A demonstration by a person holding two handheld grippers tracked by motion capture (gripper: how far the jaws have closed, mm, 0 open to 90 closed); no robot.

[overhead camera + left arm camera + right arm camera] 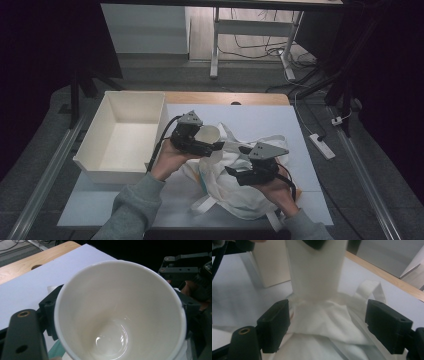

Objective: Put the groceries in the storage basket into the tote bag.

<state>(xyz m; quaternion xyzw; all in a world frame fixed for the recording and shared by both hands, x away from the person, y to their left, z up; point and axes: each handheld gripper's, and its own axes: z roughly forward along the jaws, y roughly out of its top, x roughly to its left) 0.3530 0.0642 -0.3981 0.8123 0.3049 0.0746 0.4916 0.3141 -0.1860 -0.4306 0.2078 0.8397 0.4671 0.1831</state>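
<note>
A white paper cup (207, 133) hangs over a crumpled white cloth bag (235, 192) in the middle of the table. My left gripper (212, 142) is shut on the cup, and in the left gripper view its black jaws flank the cup (120, 315) with the mouth facing the camera. My right gripper (237, 160) stands open just right of the cup, low over the bag. In the right gripper view its jaws (330, 323) are wide apart with only the bag's cloth (322, 320) below them. The cup's wall (315, 272) rises just beyond.
A large white open box (92, 140) stands at the table's left. White sheet (260, 117) covers the tabletop, with a wooden strip (225, 97) at the back. A power strip (322, 146) lies on the floor to the right.
</note>
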